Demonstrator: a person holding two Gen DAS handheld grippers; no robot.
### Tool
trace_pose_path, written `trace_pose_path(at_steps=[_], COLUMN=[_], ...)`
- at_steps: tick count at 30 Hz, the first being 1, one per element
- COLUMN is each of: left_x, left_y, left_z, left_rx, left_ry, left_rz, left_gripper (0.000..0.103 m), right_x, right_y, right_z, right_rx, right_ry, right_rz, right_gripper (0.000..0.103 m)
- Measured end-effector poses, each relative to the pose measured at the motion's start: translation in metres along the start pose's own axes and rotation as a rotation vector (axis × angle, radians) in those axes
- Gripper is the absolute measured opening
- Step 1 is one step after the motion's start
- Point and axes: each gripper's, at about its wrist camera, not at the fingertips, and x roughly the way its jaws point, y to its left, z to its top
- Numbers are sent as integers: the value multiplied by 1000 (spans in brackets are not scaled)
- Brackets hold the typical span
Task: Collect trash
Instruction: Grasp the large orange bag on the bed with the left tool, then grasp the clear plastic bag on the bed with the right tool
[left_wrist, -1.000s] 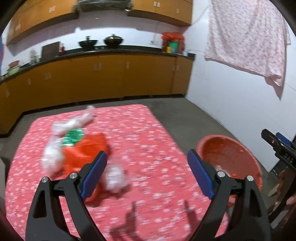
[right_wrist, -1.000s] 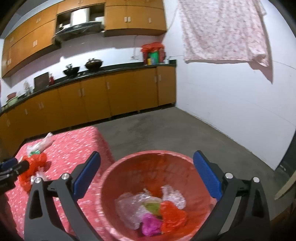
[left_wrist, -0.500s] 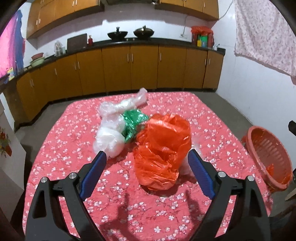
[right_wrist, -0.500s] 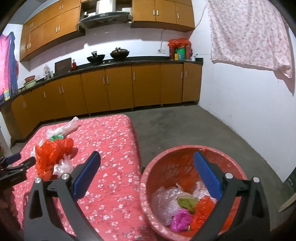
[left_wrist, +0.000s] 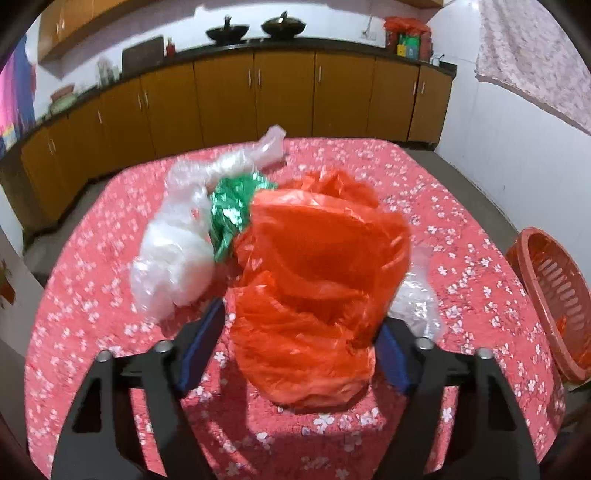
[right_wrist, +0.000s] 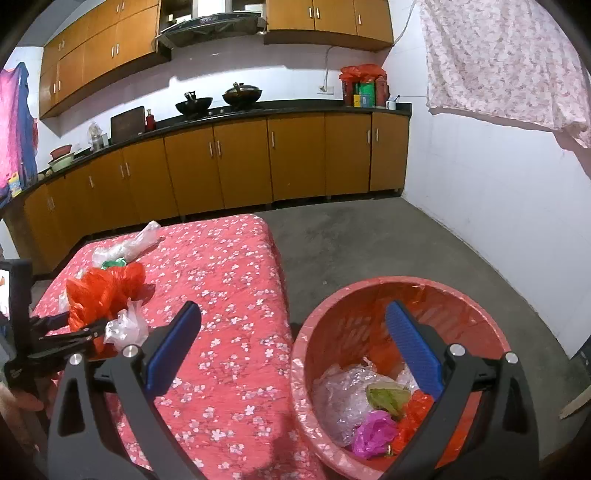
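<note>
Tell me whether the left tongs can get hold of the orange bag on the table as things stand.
Probably yes. The left tongs already straddle the orange bag, their jaws closing around it with nothing between the pads and the plastic. The green wrapper and clear bags lie behind, out of the way.

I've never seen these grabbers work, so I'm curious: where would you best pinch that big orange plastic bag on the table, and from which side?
Probably the crumpled lower bulge of the orange plastic bag, from the near side, angled down. It is puffy, soft film, so squeezing its width gathers folds. The left gripper already straddles it, jaws closing. A green wrapper and clear bags crowd its far left.
</note>
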Motion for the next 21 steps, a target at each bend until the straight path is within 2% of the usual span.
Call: trace_pose_path(at_steps=[3,6,17,21], left_x=[4,-5,-63,-80], left_y=[6,8,38,55], left_z=[-2,-2,9,18], left_rx=[-18,-17,-58,-75], left_ry=[12,-10,-145,-190], left_rz=[-21,-27,-63,-35], left_gripper=[57,52,50,50], right_x=[4,6,17,26], right_y=[7,16,68,90], right_z=[0,1,2,2], right_rx=[-12,-23,-78,-94], right_ry=[6,7,32,57], right_rz=[10,26,119,165], right_gripper=[98,98,98,98])
